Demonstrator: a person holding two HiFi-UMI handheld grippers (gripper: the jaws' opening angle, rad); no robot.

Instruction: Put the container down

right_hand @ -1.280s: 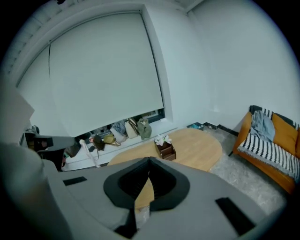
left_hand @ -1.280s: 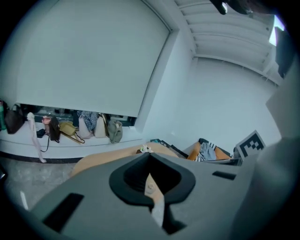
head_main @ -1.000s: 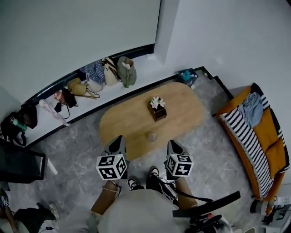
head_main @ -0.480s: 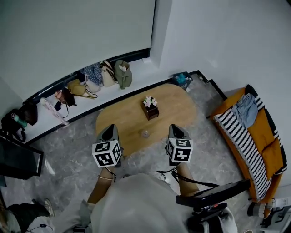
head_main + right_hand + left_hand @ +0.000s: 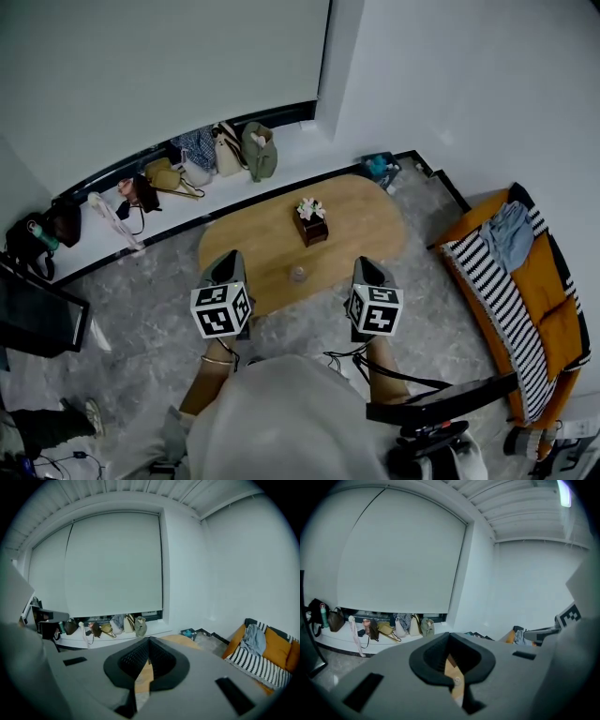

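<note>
A small clear container (image 5: 298,274) stands on the oval wooden table (image 5: 361,230) near its front edge, and shows as a small shape (image 5: 457,680) through the left jaws' gap. My left gripper (image 5: 226,265) hangs over the table's front left edge, left of the container and apart from it. My right gripper (image 5: 367,270) is held level with it, right of the container. Both are shut with nothing between the jaws, as the left gripper view (image 5: 449,637) and the right gripper view (image 5: 149,641) show.
A dark box of flowers (image 5: 311,225) sits mid-table. Several bags (image 5: 202,155) line the window ledge behind. An orange sofa with a striped blanket (image 5: 525,281) is at the right, a dark screen (image 5: 37,319) at the left, a black stand (image 5: 441,403) by the person's right side.
The person has shifted closer over the table's edge, so the shoes seen a second ago are hidden. Both grippers stay side by side and shut.
</note>
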